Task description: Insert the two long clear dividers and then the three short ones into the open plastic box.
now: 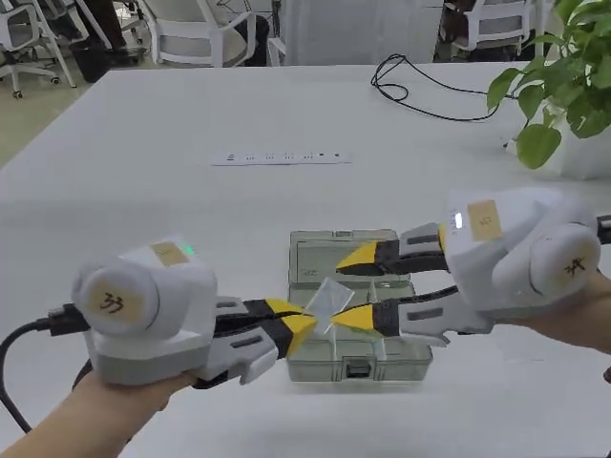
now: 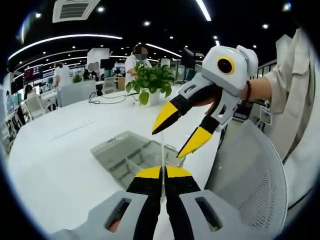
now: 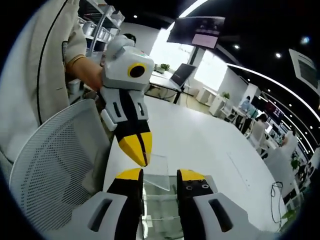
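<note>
As left claw (image 1: pixel 304 322) pinches it, clear divider (image 1: pixel 332 303) slants rightward over box (image 1: pixel 315 252)

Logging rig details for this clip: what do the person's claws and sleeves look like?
The left claw and right claw have white-grey housings, black jaws tipped yellow, tan handwritten stickers. Black cable trails from the left. Cream sleeve, red wristband.
</note>
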Demonstrator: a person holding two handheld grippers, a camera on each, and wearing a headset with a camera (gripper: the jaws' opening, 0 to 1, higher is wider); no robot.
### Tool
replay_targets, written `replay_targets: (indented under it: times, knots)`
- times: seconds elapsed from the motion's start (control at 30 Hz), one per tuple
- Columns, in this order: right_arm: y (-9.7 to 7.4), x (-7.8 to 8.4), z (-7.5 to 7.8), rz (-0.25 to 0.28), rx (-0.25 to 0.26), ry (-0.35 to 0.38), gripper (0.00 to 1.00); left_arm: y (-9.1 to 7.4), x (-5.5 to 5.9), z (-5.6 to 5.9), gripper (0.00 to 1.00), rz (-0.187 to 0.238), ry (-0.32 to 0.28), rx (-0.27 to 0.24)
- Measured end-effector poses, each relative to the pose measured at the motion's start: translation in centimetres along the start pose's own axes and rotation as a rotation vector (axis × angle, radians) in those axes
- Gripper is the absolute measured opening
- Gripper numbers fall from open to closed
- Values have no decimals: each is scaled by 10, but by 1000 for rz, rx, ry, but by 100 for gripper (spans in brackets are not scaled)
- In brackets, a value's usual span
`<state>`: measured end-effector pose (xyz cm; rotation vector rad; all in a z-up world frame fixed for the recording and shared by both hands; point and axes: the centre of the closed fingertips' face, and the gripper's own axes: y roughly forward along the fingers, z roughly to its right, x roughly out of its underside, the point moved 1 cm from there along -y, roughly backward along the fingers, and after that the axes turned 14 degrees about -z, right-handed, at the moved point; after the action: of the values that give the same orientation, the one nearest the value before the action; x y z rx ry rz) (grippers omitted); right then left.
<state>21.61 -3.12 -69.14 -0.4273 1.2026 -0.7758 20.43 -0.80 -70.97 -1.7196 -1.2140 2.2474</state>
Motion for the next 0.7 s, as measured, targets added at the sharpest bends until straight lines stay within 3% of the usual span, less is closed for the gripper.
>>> replay_targets:
  times: [0.47,0.57,0.7]
  knots:
    - [-5,3,-19,17,-186,-8,20,-1,2,19,0,-39,191,105]
    - [-6,5,-24,17,-224,-2,19,0,3,23,0,-59,257,124]
    - [-7,9,-29,8,-262,-8,16,0,2,28,0,-56,285,151]
